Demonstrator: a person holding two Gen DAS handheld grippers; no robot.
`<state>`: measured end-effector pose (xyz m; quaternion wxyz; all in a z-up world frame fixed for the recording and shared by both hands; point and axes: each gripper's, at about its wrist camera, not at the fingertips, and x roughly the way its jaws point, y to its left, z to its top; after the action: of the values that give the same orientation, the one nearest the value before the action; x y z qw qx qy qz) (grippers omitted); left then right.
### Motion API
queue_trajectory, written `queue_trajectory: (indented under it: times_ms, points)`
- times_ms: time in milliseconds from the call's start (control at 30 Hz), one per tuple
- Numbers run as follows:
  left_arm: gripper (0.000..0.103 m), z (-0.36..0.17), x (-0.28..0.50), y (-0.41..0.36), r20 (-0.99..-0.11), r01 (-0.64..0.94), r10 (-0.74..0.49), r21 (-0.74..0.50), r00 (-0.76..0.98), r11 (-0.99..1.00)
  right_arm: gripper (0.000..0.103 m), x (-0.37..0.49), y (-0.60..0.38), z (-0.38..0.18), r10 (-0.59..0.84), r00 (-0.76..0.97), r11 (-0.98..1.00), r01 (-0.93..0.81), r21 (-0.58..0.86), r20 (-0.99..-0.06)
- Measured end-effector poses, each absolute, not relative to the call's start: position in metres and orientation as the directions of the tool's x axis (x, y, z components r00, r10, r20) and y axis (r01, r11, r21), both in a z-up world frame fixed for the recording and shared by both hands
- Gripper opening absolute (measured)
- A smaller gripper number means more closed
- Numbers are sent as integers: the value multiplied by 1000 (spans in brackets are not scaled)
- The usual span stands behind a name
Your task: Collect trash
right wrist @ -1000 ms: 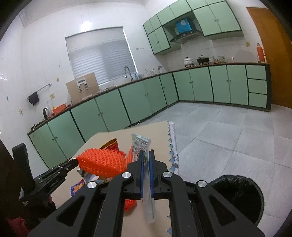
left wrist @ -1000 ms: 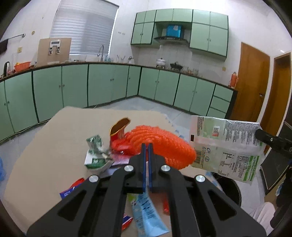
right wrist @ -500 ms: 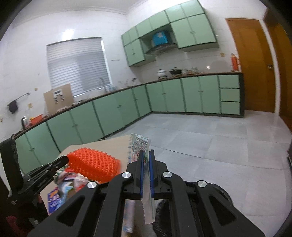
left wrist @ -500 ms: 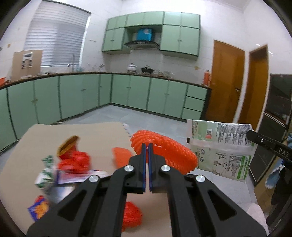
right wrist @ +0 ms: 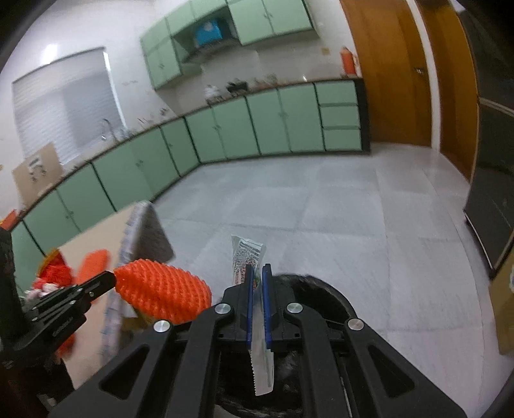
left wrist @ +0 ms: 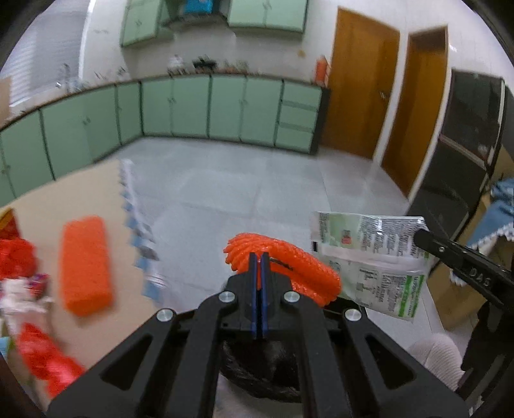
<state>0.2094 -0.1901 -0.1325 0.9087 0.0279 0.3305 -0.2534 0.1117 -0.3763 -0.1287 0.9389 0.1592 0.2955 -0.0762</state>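
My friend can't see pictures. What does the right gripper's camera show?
The right gripper pinches a green-and-white wrapper above a black-lined trash bin. Beside it, the left gripper holds orange foam netting, with green kitchen cabinets behind.

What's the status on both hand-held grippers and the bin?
Left hand-held gripper shut on orange foam net. Right hand-held gripper shut on green-white wrapper. Both over black trash bin. Nothing in the way.

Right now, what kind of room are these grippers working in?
Almost certainly a home kitchen. Green base cabinets run under a long counter, matching wall cabinets hang above, and a faucet stands by the window. A black-lined trash bin sits on the tiled floor below.
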Motion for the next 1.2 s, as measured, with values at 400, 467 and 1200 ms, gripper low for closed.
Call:
queue_trajectory:
  times_ms: [400, 467, 1200]
  points:
    - [36, -165, 227, -202, -690, 491, -433, -128, 580, 862, 45, 125, -392, -171, -25, 748, 920, 277, 277, -664]
    - [41, -153, 221, -188, -667, 475, -427, -122, 611, 871, 51, 122, -382, -160, -18, 766, 926, 255, 278, -642]
    - [58, -125, 119, 69, -482, -7, -3, -19, 876, 1000, 75, 112, -122, -129, 324, 866, 935, -231, 269, -381]
